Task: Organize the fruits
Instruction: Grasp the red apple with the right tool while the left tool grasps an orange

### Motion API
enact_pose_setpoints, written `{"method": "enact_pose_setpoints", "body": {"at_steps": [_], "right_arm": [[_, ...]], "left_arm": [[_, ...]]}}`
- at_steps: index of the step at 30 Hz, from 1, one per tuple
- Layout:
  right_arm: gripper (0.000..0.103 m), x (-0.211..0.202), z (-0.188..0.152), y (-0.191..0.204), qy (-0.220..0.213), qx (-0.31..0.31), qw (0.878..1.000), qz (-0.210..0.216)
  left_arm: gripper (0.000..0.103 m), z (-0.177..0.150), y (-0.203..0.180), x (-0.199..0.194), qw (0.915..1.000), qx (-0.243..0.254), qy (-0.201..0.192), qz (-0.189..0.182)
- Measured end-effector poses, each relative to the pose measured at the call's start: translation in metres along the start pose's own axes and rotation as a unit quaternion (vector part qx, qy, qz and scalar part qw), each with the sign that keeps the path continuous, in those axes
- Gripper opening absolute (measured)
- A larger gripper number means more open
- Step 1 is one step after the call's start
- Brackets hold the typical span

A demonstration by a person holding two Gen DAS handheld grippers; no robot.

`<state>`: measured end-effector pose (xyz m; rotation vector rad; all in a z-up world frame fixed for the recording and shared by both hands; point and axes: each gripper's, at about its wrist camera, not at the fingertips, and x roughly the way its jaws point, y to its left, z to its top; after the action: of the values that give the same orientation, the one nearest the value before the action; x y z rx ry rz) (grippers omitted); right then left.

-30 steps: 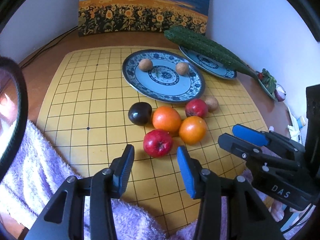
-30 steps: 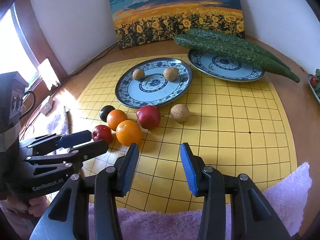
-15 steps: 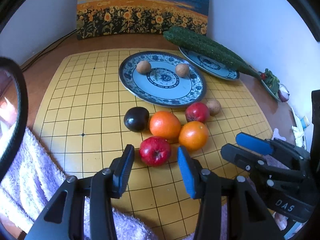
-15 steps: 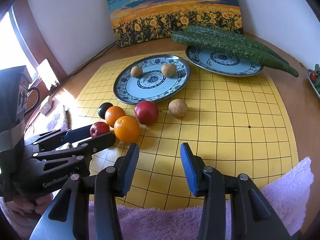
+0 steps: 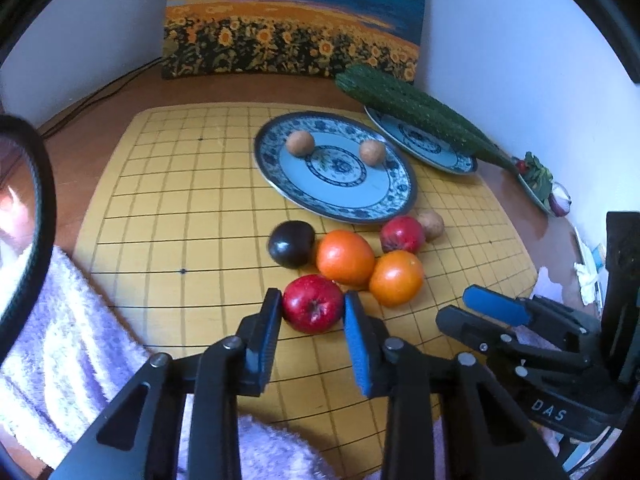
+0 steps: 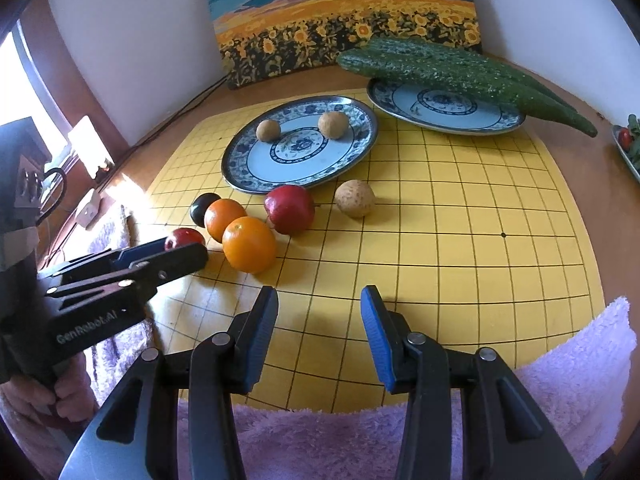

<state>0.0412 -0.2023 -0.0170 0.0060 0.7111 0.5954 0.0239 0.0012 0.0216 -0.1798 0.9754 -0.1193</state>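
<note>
My left gripper (image 5: 311,308) is open with its jaws on either side of a red apple (image 5: 313,309) on the yellow grid board (image 5: 168,208). Behind the apple lie two oranges (image 5: 345,257), a dark plum (image 5: 291,243), a second red apple (image 5: 401,234) and a brown round fruit (image 5: 431,224). A blue patterned plate (image 5: 336,196) holds two small brown fruits (image 5: 300,143). My right gripper (image 6: 319,302) is open and empty above the board's near part, to the right of the fruit cluster (image 6: 249,244). The left gripper (image 6: 176,254) partly hides the near apple (image 6: 184,237) in the right wrist view.
A second blue plate (image 6: 444,120) at the back right carries long green cucumbers (image 6: 452,70). A sunflower painting (image 6: 344,20) leans on the back wall. A purple towel (image 6: 560,380) lies along the board's near edge. A small dish of vegetables (image 5: 538,176) sits at the far right.
My left gripper has moved forward so that the near red apple now sits between its open jaws. My right gripper has barely moved.
</note>
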Motion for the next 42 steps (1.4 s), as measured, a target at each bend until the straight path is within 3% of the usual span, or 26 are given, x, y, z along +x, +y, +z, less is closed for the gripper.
{"method": "enact_pose_setpoints", "body": {"at_steps": [17, 34, 39, 42], "right_arm": [[0.045, 0.018, 0.006, 0.036, 0.005, -0.036, 0.999, -0.006], [0.045, 0.028, 0.015, 0.044, -0.015, -0.012, 1.0, 0.006], [0.035, 0.028, 0.015, 0.039, -0.019, -0.002, 1.0, 0.01], [0.035, 0.027, 0.014, 0.036, -0.023, 0.006, 0.999, 0.022]], "left_arm": [[0.033, -0.002, 0.03, -0.015, 0.9995, -0.029, -0.014, -0.004], [0.033, -0.003, 0.034, -0.019, 0.9991, -0.035, -0.018, -0.013], [0.033, -0.004, 0.033, -0.019, 0.9992, -0.035, -0.017, -0.012], [0.033, -0.004, 0.033, -0.019, 0.9992, -0.035, -0.017, -0.012]]}}
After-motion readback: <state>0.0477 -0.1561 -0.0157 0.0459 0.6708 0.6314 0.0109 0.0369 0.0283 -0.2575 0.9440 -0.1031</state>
